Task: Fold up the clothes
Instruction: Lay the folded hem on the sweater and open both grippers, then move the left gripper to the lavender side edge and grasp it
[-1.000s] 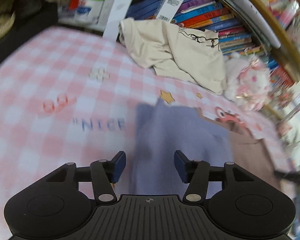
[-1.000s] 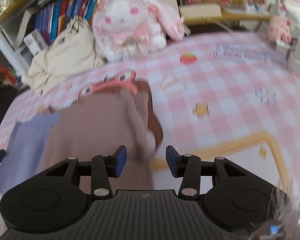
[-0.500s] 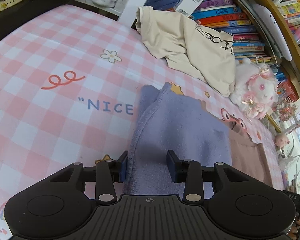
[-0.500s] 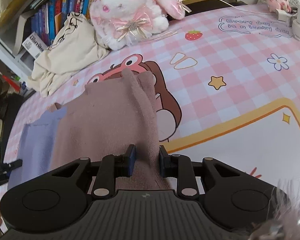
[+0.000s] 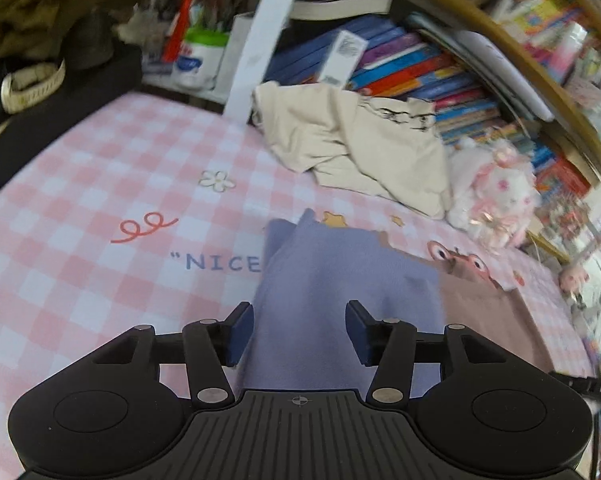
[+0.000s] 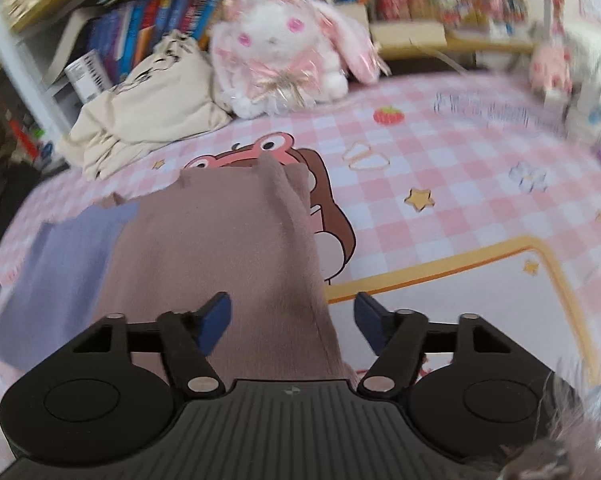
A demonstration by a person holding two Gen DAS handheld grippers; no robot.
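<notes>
A two-tone garment lies on the pink checked mat (image 5: pixel 80 208). Its lavender part (image 5: pixel 340 280) is in the left wrist view, its brown part (image 6: pixel 228 248) in the right wrist view. The near edges are folded up over the rest. My left gripper (image 5: pixel 299 332) is open just above the lavender part, with cloth showing between the fingers. My right gripper (image 6: pixel 292 322) is open over the brown part's right fold edge. The lavender part also shows in the right wrist view (image 6: pixel 60 272), and the brown part in the left wrist view (image 5: pixel 488 320).
A crumpled cream garment (image 5: pixel 352 148) lies at the mat's far edge against a shelf of books (image 5: pixel 412 68). A white and pink plush rabbit (image 6: pixel 284 52) sits beside it. A small pink plush (image 6: pixel 548 64) is at the far right.
Both grippers were shut on the garment's edges half a second ago; now both have opened and let go. The cloth lies folded over on the mat.
</notes>
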